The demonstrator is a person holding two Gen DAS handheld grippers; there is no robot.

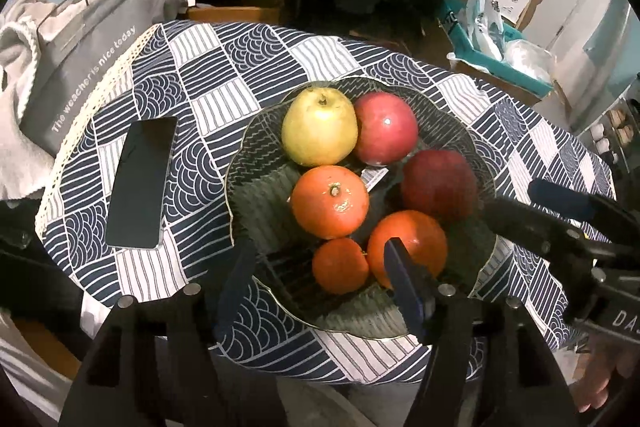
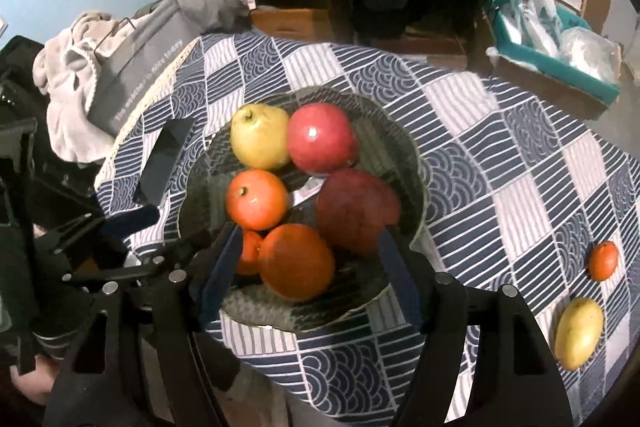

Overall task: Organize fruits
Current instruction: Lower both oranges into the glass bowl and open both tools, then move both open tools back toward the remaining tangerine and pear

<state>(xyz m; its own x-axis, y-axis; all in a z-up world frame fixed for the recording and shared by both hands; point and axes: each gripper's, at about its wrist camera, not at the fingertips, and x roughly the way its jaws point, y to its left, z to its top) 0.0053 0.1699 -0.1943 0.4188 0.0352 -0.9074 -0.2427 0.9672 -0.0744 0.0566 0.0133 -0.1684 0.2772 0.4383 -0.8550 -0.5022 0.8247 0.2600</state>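
Dark ribbed bowl (image 1: 256, 147) sits on a surface under a blue-and-white patterned cloth (image 1: 208, 75). Six fruits in the bowl: yellow-green pear (image 1: 319, 126) at the far side, touching a red apple (image 1: 385, 127); a darker apple (image 1: 438, 185) on the right; an orange (image 1: 329, 201) in the middle; a bigger orange (image 1: 416, 243) and a small mandarin (image 1: 340, 265) at the near edge, those two touching.

Left gripper (image 1: 320, 271) hangs over the near rim, jaws apart, pads clear of fruit; the mandarin lies just under the gap between them. No earlier picture to compare.

Right gripper (image 2: 310, 259) also over the bowl, jaws apart, the bigger orange and the darker apple seen between the pads; contact with either fruit does not seem to be made, though the view is blurred there.

Right wrist view: two fruits outside the bowl, on the cloth well to the right: a small mandarin (image 2: 603, 260) and a yellow mango (image 2: 579, 333), near each other but apart.

Black phone (image 1: 143, 183) lies flat left of the bowl. Grey bag (image 1: 80, 67) with white lettering stands at the far left edge, pale fabric beside it
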